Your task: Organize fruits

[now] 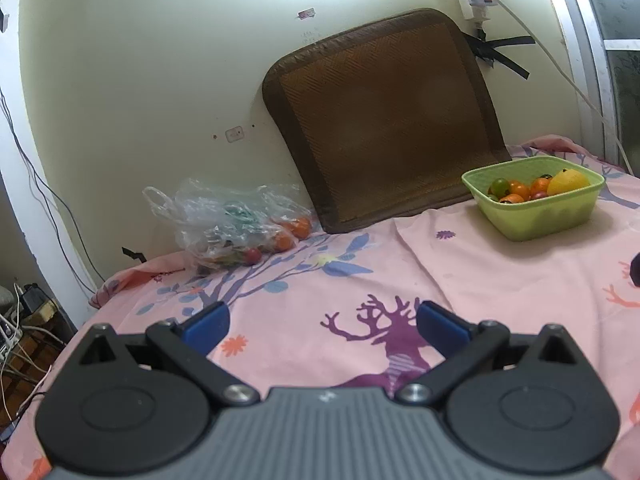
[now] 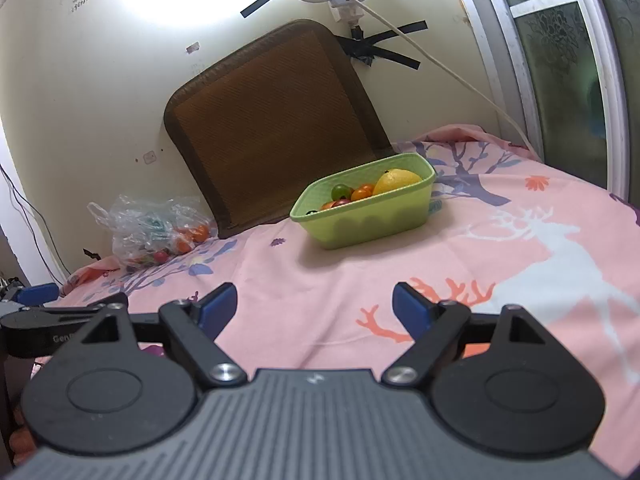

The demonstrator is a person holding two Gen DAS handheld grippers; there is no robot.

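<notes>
Fruit is split between two places on the bed with the pink printed sheet (image 1: 460, 264): a light green plastic basket (image 1: 536, 216) on the right side holds a large yellow fruit (image 1: 568, 182), several small orange ones and a green one, while a crumpled clear plastic bag (image 1: 224, 224) lies well apart to the left, against the wall and just beside a brown woven cushion (image 1: 384, 120) propped upright there. Small orange fruits (image 1: 298, 228) and a red one (image 1: 253, 255) sit at the bag's mouth nearest the cushion. The left gripper (image 1: 323, 320) hovers low over the sheet with its jaws spread and nothing between them; the right gripper (image 2: 315, 308) is likewise spread wide and empty, facing the basket. My reading is that the step in hand is to reach for the bagged fruit, and the left gripper sits closer to it. To do that well, approach the loose fruit at the bag's opening rather than through the film, since thin plastic will likely bunch between the blue pads (image 1: 208, 322) and let a round fruit slip. Close on one fruit across its widest part, gently. The soft bedding may give under pressure, so come in from the side rather than pressing down.
</notes>
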